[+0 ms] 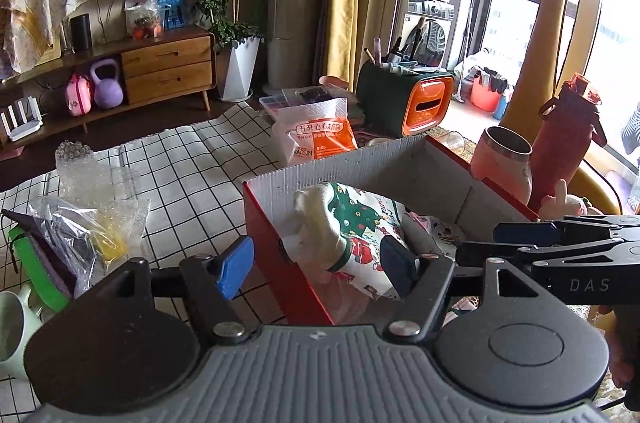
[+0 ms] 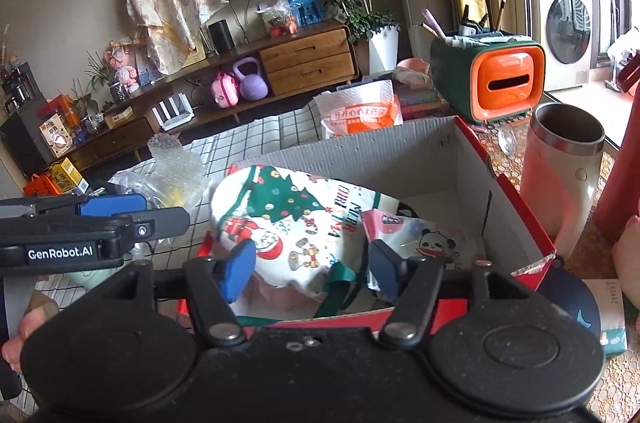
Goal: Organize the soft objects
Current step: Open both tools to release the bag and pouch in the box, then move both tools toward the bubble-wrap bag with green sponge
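A red cardboard box point(image 1: 360, 159) point(image 2: 360, 141) with a white inside stands open on the table. In it lies a white Christmas-print cloth point(image 1: 360, 223) point(image 2: 288, 207), bunched up at the near left. A panda-print cloth point(image 2: 428, 235) point(image 1: 444, 233) lies to its right. My left gripper point(image 1: 316, 269) point(image 2: 166, 211) hovers open above the box's near left corner, with nothing pressed between its blue pads. My right gripper point(image 2: 312, 269) point(image 1: 480, 243) hovers open over the near wall, just short of both cloths and holding nothing.
A pink tumbler point(image 2: 564, 175) and a red bottle point(image 1: 564, 143) stand right of the box. Behind it are a tissue pack point(image 1: 316, 135) and an orange-green pen holder point(image 1: 412, 103). Plastic bags with bubble wrap point(image 1: 80, 219) and a green mug point(image 1: 16, 323) lie on the checked cloth at left.
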Demonstrator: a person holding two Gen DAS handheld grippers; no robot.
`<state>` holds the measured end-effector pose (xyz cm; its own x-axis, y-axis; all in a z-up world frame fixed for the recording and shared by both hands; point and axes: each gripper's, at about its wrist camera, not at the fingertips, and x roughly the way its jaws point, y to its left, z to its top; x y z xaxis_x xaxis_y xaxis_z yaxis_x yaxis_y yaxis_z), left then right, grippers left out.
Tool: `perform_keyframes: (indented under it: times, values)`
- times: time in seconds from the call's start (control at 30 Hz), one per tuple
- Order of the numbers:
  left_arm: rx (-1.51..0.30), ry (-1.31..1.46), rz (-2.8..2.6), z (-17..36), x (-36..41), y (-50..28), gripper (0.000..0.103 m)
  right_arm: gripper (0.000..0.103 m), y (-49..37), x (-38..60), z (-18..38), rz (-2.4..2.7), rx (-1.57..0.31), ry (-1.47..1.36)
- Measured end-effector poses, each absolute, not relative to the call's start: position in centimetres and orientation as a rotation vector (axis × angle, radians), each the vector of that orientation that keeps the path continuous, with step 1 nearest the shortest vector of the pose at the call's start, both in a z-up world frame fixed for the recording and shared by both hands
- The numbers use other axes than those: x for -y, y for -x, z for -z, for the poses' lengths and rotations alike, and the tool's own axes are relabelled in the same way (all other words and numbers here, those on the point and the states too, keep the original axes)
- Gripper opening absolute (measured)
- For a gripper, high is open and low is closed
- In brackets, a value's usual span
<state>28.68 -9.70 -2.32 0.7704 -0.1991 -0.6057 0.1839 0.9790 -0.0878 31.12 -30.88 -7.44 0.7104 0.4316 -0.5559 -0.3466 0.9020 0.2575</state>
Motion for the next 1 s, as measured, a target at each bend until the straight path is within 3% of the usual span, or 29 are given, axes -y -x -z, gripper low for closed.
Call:
perform_keyframes:
  times: [0.17,0.23,0.43,0.53,0.8,1.0]
  values:
    - [-0.644,0.052,0.204,1.6,8.1,-26.6,0.076,0.075,-29.8,29.9,6.6,-0.453,-0.635,-0.131]
    - [-0.637,0.061,0.193,1.3,7.4,-25.7,0.083,0.08,-29.3,29.5,6.2,-0.465,-0.626,-0.128]
    - [-0.629,0.075,0.155,1.1,5.2,-23.5,0.084,0.09,-28.3,28.0,5.4,-0.499,-0.611,-0.118]
    - [-0.634,0.103,0.142,1.3,3.8,-22.8,0.093,0.094,-28.0,27.0,5.1,-0.521,-0.601,-0.11]
    - [-0.607,0.162,0.093,1.8,-0.3,-20.9,0.103,0.1,-27.9,23.7,4.9,-0.583,-0.595,-0.087]
    - [-0.595,0.171,0.006,2.5,-3.3,-20.3,0.103,0.101,-28.5,20.9,5.2,-0.617,-0.608,-0.068]
